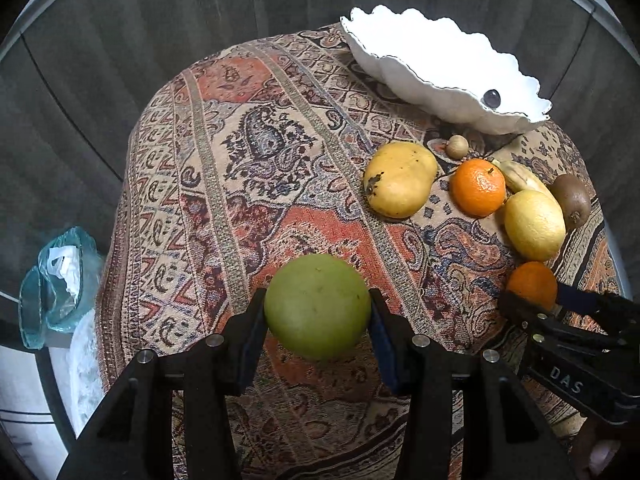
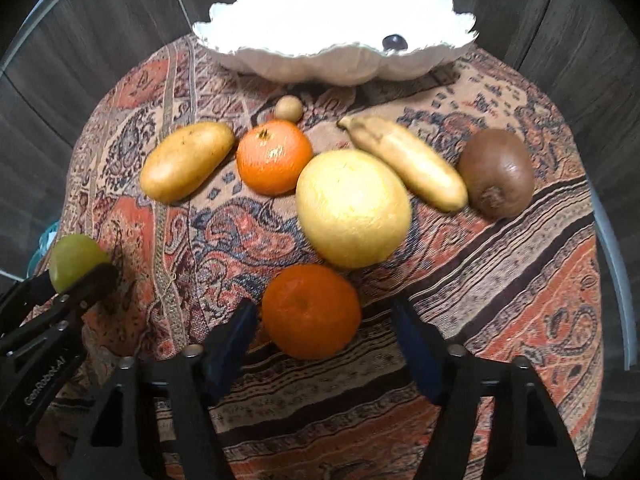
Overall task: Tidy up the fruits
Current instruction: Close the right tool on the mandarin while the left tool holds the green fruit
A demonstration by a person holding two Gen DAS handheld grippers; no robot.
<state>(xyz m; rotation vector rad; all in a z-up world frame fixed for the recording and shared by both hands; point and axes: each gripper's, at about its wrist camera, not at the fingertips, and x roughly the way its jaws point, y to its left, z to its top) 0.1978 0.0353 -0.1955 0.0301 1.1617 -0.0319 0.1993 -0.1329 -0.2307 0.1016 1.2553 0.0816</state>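
Early stage. White bowl (image 2: 280,62) at top of frame holds only one small dark fruit (image 2: 394,43). Left gripper (image 1: 318,316) clamps green fruit (image 1: 318,306), lower centre. Right gripper (image 2: 320,332) wide around near orange (image 2: 311,312), not closed. Six other fruits on cloth (image 2: 500,280).

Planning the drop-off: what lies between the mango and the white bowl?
Only a small round tan fruit on the cloth, between mango and bowl, in the right wrist view.

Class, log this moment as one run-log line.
left gripper: shut on green fruit | right gripper: open around orange | bowl: one dark fruit
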